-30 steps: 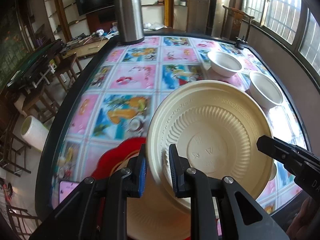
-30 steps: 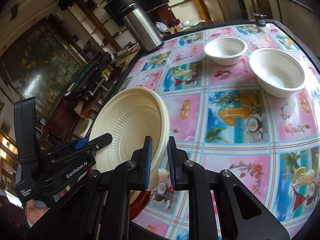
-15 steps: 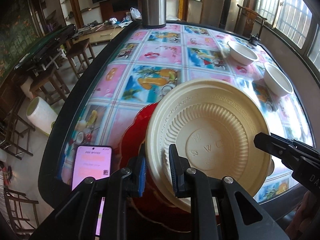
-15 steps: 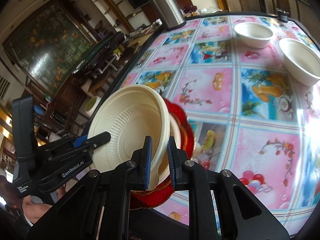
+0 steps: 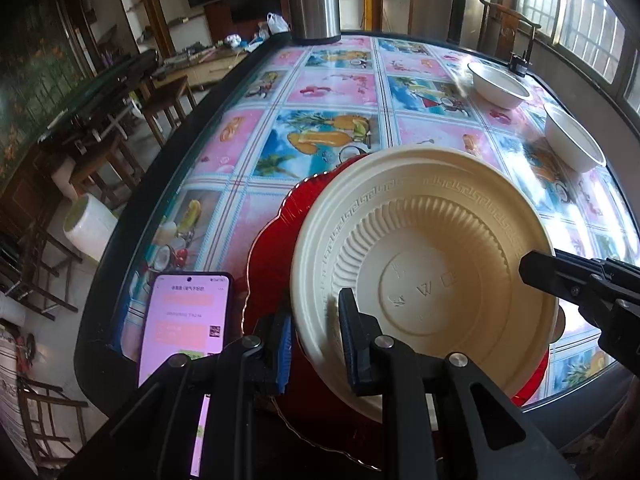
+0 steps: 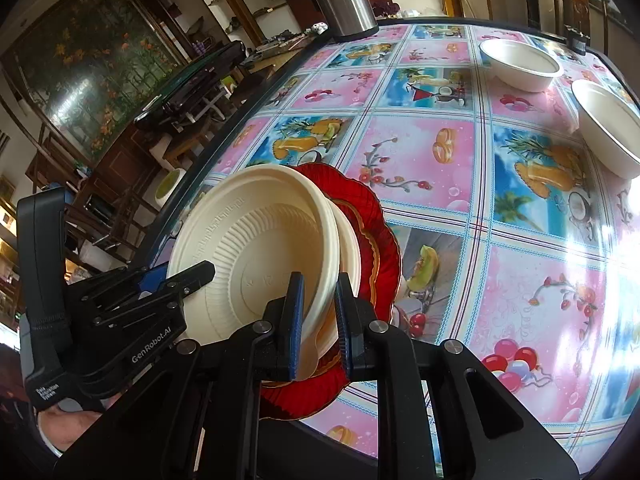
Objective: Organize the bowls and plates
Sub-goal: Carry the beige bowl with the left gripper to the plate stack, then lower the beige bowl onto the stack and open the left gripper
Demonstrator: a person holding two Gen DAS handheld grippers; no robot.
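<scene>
A cream plate (image 5: 424,248) hangs tilted, with both grippers on it. My left gripper (image 5: 316,336) is shut on its near rim, and my right gripper (image 6: 318,312) is shut on the opposite rim. In the right wrist view the same cream plate (image 6: 256,256) sits just over a red scalloped plate (image 6: 380,236) that lies near the table's front edge. A second cream plate (image 6: 350,248) rests on the red one. The red plate (image 5: 276,240) shows under the held plate in the left wrist view. Two white bowls (image 5: 500,84) (image 5: 576,144) stand at the far right.
A lit phone (image 5: 188,340) lies at the table's front edge, left of the red plate. A steel thermos (image 5: 316,0) stands at the far edge. The bowls (image 6: 520,64) (image 6: 608,128) sit on the patterned tablecloth (image 6: 440,160). Chairs and stools stand beyond the left edge.
Both grippers have carried the cream plate back toward the table's front edge and lower, over the red plate. The phone has come into view.
</scene>
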